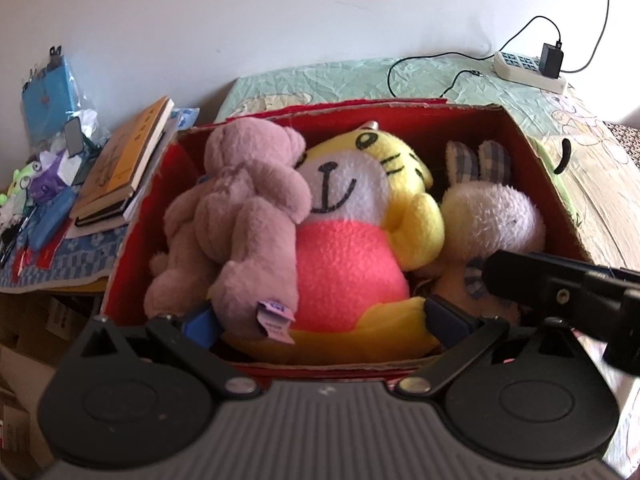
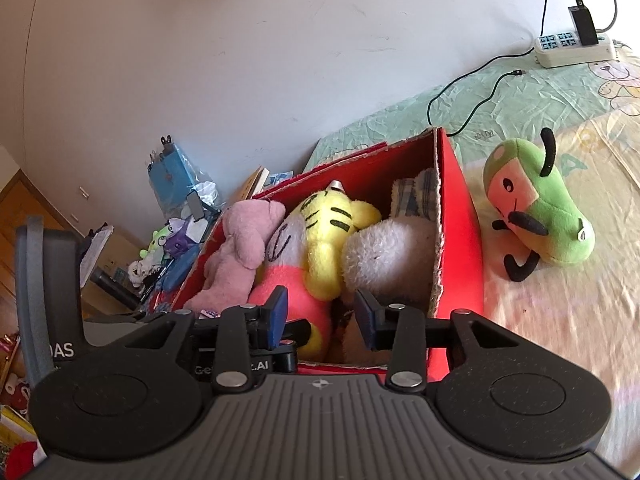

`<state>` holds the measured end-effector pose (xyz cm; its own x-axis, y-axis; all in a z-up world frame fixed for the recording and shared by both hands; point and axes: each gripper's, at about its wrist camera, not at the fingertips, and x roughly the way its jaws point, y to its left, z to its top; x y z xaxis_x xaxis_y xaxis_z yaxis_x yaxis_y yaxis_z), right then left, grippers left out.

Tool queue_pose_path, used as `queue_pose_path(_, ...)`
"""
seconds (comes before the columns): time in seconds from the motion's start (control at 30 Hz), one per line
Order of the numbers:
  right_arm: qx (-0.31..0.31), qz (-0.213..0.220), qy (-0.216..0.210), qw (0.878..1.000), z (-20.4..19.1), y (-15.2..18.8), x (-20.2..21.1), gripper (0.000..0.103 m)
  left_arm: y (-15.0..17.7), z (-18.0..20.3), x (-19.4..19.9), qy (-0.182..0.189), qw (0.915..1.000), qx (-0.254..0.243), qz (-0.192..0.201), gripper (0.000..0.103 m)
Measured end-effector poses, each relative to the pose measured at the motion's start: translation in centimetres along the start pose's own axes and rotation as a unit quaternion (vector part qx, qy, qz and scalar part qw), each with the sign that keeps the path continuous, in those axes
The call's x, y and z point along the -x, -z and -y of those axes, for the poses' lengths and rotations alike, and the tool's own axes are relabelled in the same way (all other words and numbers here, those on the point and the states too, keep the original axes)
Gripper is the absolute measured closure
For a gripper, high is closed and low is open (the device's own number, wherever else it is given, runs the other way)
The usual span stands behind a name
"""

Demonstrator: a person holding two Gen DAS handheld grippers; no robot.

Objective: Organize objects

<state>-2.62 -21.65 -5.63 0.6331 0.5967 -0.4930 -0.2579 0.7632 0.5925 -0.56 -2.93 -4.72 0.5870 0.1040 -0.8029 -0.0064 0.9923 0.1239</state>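
Three plush toys filled the red cardboard box (image 1: 532, 148): a mauve bear (image 1: 240, 216), a yellow tiger (image 1: 360, 216) and a white rabbit (image 1: 496, 216). Both the left gripper (image 1: 320, 320) and right gripper (image 2: 322, 316) hovered with jaws apart, empty. Outside on the bedsheet (image 2: 560, 320) lay a green plush (image 2: 536, 216).

A red cardboard box (image 1: 552, 184) fills the middle, packed with soft toys. A mauve plush bear (image 1: 244, 216) lies at nine o'clock inside it, leaning on a yellow tiger toy (image 1: 360, 208) with a pink belly at the centre. A white rabbit toy (image 1: 496, 216) with checked ears sits at three o'clock. The left gripper (image 1: 320, 316) hangs at six o'clock, its blue pads (image 1: 200, 320) spread wide on either side of the tiger's lower body. Books (image 1: 128, 164) are stacked at nine o'clock, a power strip (image 1: 528, 72) at one o'clock.
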Motion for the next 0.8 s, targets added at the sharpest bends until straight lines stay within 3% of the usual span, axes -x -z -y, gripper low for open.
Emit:
queue_pose_path(0.23,-0.007,0.024,-0.013,1.000,1.3,-0.9,1.3,0.062,-0.4,-0.7,1.3,0.021,0.9993,0.025,0.016,0.001)
queue_pose_path(0.47,-0.022,0.019,-0.020,0.999,3.6,-1.9,1.9,0.063,-0.9,0.2,3.1,0.042,0.9979,0.037,0.033,0.011)
queue_pose_path(0.6,-0.011,0.004,-0.030,0.999,3.7,-2.6,1.6,0.063,-1.1,1.4,4.2,0.025,0.9982,0.020,0.050,0.007)
queue_pose_path(0.8,0.025,-0.040,0.022,0.999,2.0,-3.5,-0.5,0.065,-0.9,1.2,5.5,0.009,0.9978,-0.004,0.065,0.004)
